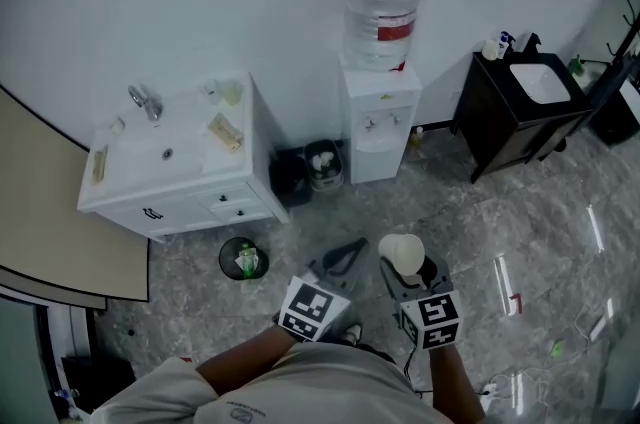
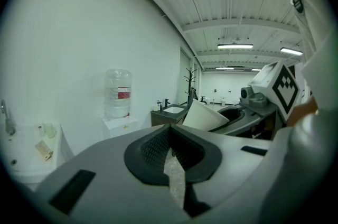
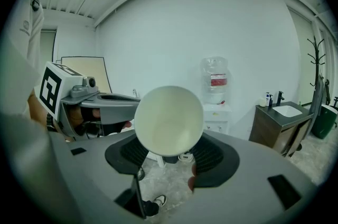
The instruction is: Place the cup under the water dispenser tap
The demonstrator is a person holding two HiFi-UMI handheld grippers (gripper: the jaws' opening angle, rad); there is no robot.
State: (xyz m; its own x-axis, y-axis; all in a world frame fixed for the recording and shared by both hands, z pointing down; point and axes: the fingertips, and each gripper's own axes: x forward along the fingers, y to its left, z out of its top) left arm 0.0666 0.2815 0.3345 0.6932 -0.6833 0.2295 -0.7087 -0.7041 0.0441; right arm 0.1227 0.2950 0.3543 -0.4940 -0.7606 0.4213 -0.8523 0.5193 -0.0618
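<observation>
Head view: the right gripper (image 1: 404, 274) holds the cup (image 1: 403, 253) over the floor (image 1: 480, 212), well apart from the dispenser (image 1: 381, 112) at the wall. The left gripper (image 1: 345, 255) hangs just beside it.

Left gripper view: its fingers (image 2: 152, 148) are pressed together at the tips, with nothing between them.

Right gripper view: the fingers pinch the cup, its open mouth toward the camera, the dispenser beyond.

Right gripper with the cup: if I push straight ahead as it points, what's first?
Bare floor at first, then probably the water dispenser, which stands slightly right of the line of the right gripper holding the cup. Depth is unclear.
</observation>
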